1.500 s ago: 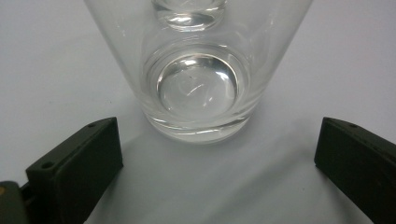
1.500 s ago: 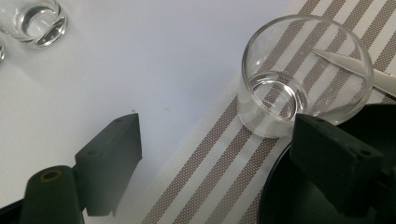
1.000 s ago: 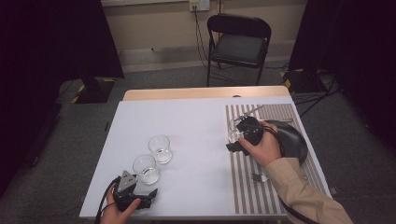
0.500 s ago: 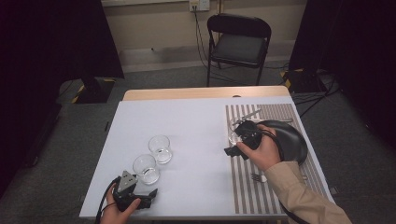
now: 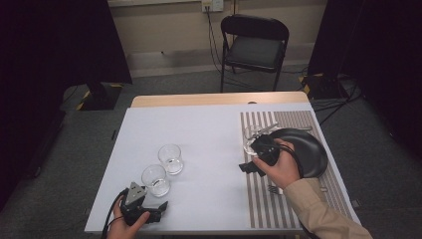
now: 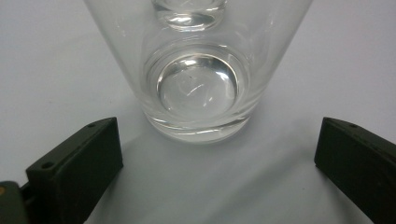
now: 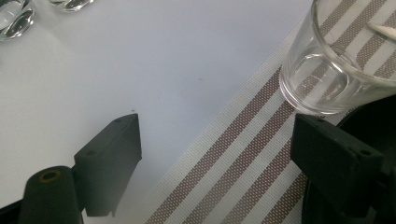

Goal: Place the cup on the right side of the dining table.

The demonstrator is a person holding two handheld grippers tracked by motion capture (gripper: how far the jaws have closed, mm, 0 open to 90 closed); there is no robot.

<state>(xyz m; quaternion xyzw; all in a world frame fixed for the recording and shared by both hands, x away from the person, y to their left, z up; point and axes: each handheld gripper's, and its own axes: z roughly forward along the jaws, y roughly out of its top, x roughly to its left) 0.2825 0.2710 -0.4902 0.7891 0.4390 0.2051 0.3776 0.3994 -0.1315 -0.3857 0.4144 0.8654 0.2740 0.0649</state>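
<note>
Currently, the left gripper [image 5: 155,209] rests low at the 7 o'clock edge of the white surface [image 5: 209,144], its fingers [image 6: 79,158] spread wide and holding nothing. The near tumbler [image 6: 198,70] stands upright just ahead of them, centred on the gap but not between the tips; this alignment suggests a straight approach to the base of the glass. A second tumbler [image 5: 170,158] stands just beside the first, toward 1 o'clock, close enough that a wide closing stroke could knock it. The right gripper [image 5: 249,162] is held over the left border of the striped placemat [image 5: 263,199], at about 3 o'clock on the surface, with its fingers [image 7: 109,149] likewise wide apart and empty. A third tumbler [image 7: 336,70] stands upright on the placemat at the 1 o'clock side of that gripper's view, just above the right-hand fingertip and outside the gap. A black plate [image 5: 308,154] lies beside that glass, and a fork [image 5: 272,189] lies on the placemat near the person's wrist. Whether the third tumbler touches the plate rim cannot be determined.
</note>
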